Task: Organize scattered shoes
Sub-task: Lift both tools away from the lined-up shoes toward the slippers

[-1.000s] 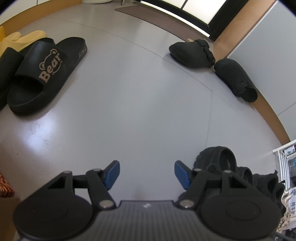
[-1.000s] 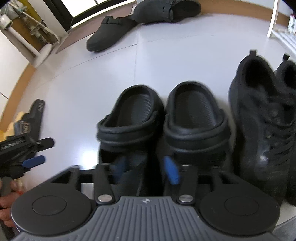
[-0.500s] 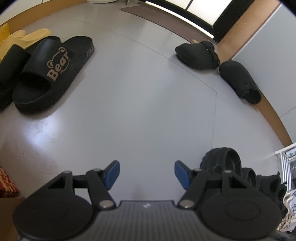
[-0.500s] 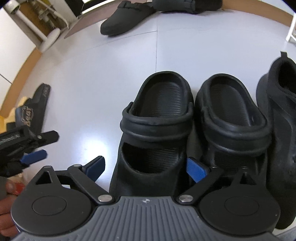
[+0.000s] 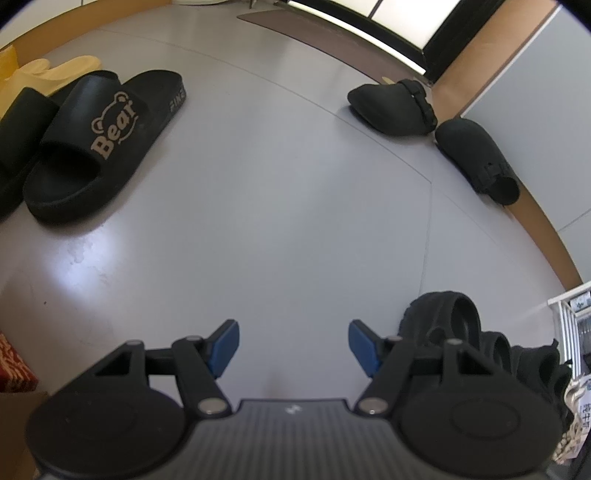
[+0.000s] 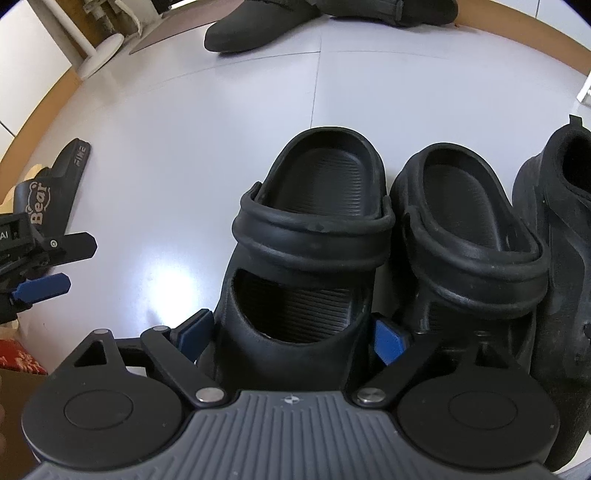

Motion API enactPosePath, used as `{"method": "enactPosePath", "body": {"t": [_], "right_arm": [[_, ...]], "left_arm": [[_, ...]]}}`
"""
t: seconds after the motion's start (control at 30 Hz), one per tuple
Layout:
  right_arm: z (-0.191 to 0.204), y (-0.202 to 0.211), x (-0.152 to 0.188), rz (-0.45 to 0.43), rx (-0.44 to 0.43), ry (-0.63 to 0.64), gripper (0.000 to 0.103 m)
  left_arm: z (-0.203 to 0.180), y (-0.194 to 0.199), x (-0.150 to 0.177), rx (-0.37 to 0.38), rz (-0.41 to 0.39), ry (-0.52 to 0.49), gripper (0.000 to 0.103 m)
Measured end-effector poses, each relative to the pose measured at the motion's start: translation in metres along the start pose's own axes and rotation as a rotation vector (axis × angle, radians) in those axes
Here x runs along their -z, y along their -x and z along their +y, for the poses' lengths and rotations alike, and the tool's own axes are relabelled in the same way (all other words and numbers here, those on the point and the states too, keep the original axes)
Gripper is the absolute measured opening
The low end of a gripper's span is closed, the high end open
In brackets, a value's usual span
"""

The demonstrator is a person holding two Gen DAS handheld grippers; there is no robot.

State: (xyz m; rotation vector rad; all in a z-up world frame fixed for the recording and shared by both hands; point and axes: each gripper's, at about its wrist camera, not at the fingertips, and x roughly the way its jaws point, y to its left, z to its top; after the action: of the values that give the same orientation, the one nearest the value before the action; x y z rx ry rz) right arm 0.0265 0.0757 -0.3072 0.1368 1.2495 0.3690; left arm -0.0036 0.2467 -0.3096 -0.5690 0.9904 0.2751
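My left wrist camera sits behind left gripper (image 5: 293,345), looks down at slant over gray floor (image 5: 258,206), far from shoes. My right wrist camera sits behind right gripper (image 6: 291,332), looks steeply down, very close over black clog (image 6: 310,243). Both views share floor, Bear slide (image 5: 99,144) (image 6: 48,192), two dark clogs by far wall (image 5: 391,109) (image 6: 258,22). Black clog shows low right in left view (image 5: 443,317). Right view sees left gripper at left edge (image 6: 40,269).

Grey floor (image 5: 295,184): Bear slide (image 5: 99,147) well left of two black mules (image 5: 391,110), clog pair (image 6: 310,236) nearer.
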Motion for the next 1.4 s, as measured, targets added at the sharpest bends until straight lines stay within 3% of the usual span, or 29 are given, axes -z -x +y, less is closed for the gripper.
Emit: {"method": "enactPosePath", "body": {"t": [0.23, 0.57, 0.83, 1.03, 1.27, 1.4], "right_arm": [[-0.016, 0.007, -0.006, 0.061, -0.065, -0.07, 0.095], [-0.048, 0.067, -0.011, 0.027, -0.123, -0.052, 0.095], [-0.075, 0.134, -0.035, -0.056, -0.011, 0.069, 0.095], [-0.112, 0.212, -0.052, -0.081, 0.05, 0.164, 0.095], [-0.155, 0.285, -0.066, -0.139, 0.078, 0.15, 0.095], [-0.176, 0.294, -0.064, -0.163, 0.072, 0.117, 0.095]], "left_arm": [[-0.003, -0.004, 0.002, 0.006, -0.004, 0.028, 0.068], [-0.009, -0.006, 0.011, 0.026, -0.019, 0.075, 0.068], [-0.019, -0.007, 0.012, 0.057, -0.016, 0.115, 0.068], [-0.036, 0.002, 0.002, 0.08, -0.049, 0.06, 0.068], [-0.067, 0.011, -0.008, 0.107, -0.072, -0.04, 0.068], [-0.087, 0.016, -0.018, 0.102, -0.099, -0.087, 0.068]]}}
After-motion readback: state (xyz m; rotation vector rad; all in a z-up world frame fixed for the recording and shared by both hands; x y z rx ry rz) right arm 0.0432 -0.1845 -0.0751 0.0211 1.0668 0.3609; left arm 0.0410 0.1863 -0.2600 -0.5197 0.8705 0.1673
